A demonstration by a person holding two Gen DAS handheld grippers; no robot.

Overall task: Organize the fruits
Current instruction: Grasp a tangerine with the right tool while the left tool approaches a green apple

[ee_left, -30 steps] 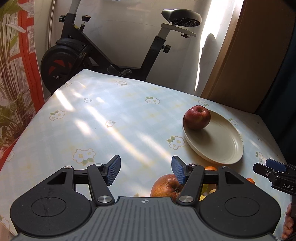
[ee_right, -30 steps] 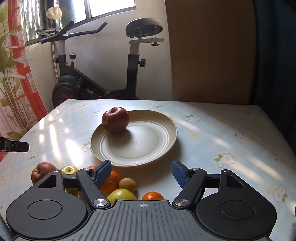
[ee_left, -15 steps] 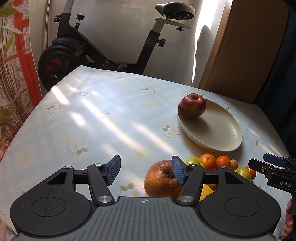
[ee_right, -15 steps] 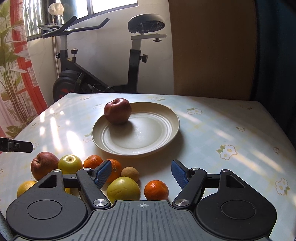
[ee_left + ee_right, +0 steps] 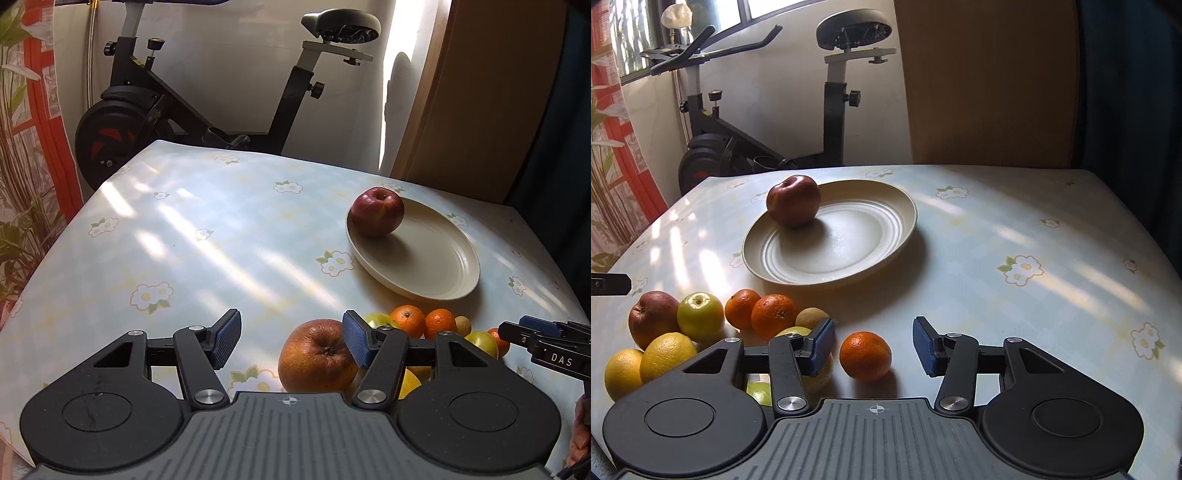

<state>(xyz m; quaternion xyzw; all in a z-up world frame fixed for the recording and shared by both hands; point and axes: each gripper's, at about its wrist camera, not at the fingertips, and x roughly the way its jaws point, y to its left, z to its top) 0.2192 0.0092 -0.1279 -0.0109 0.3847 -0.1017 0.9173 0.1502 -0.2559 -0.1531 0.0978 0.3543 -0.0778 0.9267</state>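
Lone orange (image 5: 865,355) sits on the bench (image 5: 1015,229) near the near edge, apart from the rest of the pile, between the pads of my right tongs (image 5: 873,347). Jaws are closing on it; pads flank it but a gap shows on both sides, so not gripped yet. I read it as the pick in hand: it is the loosest fruit, with room for a pad on either side.

Pile of fruit (image 5: 701,325) lies toward the near-left corner in the right view: two more oranges, a green apple, a russet apple (image 5: 317,356), lemons, a small brown fruit. They touch one another, so pulling from the middle would likely roll neighbours.

Plate (image 5: 886,236) stands mid-bench beyond the pile, bare but for one red apple (image 5: 793,199) set against its far-left rim. My guess is the plate is the destination and the apple sits to the side to leave room.

Left tongs (image 5: 291,341) hang released, nothing between the pads. The right pad overlaps the russet apple in view; I cannot tell whether it touches. Looks like the left is parked by the next big fruit while the right works.

Risk, as I judge it: round orange on slick patterned cloth may squirt forward if the pads meet it off-centre.
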